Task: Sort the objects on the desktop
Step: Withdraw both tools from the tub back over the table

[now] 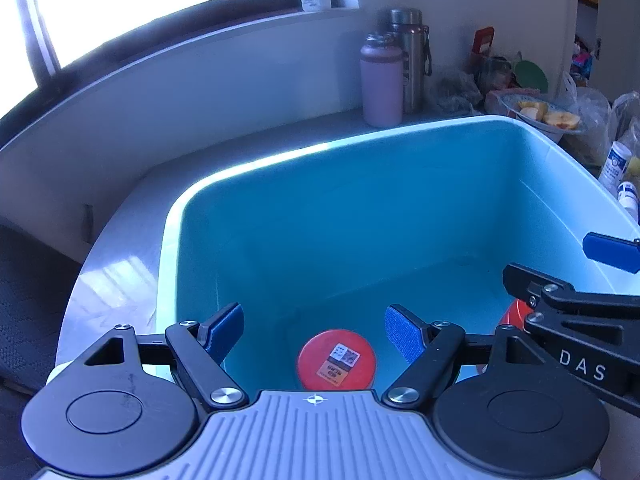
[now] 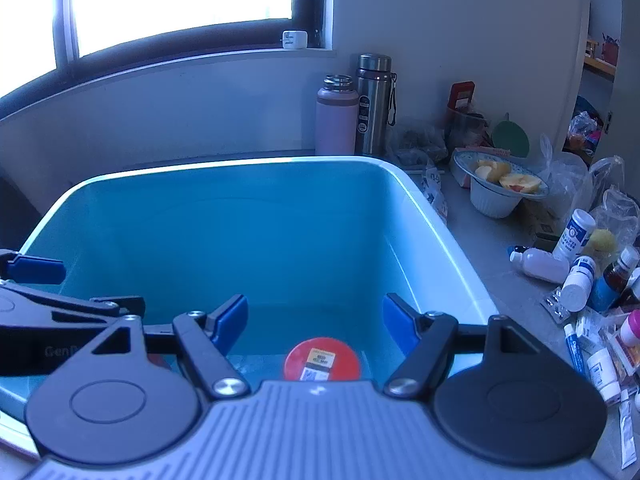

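A deep blue plastic bin (image 1: 280, 156) fills both views, its far rim (image 2: 240, 161) lit by the window. On its floor lies a red round container (image 1: 336, 360) with a label on top; the right wrist view shows a like one (image 2: 322, 360). A second red piece (image 1: 516, 316) peeks out behind the right gripper. My left gripper (image 1: 314, 328) hangs open over the bin with nothing between its blue pads. My right gripper (image 2: 314, 318) is open too and holds nothing. The two sit side by side: the right gripper (image 1: 546, 258) shows at the left view's edge, the left gripper (image 2: 100, 286) at the right view's.
Behind the bin stand a pink bottle (image 2: 336, 116) and a steel flask (image 2: 374, 104). A bowl of cut fruit (image 2: 500, 184) sits on a white cup at the right. Several medicine bottles and boxes (image 2: 576, 280) and plastic bags crowd the grey counter there.
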Tool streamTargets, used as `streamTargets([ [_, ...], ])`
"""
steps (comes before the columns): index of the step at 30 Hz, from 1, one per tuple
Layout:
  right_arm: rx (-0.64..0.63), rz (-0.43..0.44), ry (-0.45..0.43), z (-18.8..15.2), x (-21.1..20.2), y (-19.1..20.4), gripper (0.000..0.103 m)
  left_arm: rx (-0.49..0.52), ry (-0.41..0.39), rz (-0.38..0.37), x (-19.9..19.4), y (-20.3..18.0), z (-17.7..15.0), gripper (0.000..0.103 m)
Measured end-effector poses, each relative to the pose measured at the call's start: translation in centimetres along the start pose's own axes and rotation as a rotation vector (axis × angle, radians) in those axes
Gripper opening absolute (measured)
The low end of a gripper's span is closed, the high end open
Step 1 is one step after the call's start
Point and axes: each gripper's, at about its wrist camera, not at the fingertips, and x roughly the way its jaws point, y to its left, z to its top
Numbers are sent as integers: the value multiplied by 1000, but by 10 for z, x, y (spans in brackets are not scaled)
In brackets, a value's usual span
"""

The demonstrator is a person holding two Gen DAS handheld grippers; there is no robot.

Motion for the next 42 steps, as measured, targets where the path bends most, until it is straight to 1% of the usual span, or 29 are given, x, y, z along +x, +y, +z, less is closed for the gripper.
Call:
streamTargets([
  [4,-3,9,-1,-2,-2,1,74,-1,1,4,-4,0,-4,80],
  [10,-7,28,-26,-1,-12,4,74,-14,-36,24,-19,2,-6,80],
  [16,-4,37,-77,-7,-36,2,74,-28,-108,37,-49,0,-11,80],
  [22,9,35,-142,-17,-67,-6,74,-41,-180,10,-88,-6,-19,80],
  [24,14,43,-149,-22,-78,-11,74,-53,-199,14,-100,-9,-25,80],
  [29,35,47,-168,-38,-104,-24,74,-66,-235,14,-126,-20,-50,80],
  [33,58,44,-134,-57,-119,-34,74,-80,-235,41,-141,-26,-78,80],
  [36,108,-2,-71,-74,-128,-42,74,-91,-231,54,-153,-31,-102,80],
  [37,121,-4,-63,-81,-132,-45,74,-90,-233,55,-157,-31,-110,80],
  [38,129,6,-64,-88,-135,-47,74,-86,-235,58,-162,-34,-118,80],
  [40,127,36,-108,-106,-149,-51,74,-75,-233,76,-168,-38,-134,80],
  [42,97,63,-161,-123,-162,-52,77,-68,-226,88,-174,-40,-150,80],
])
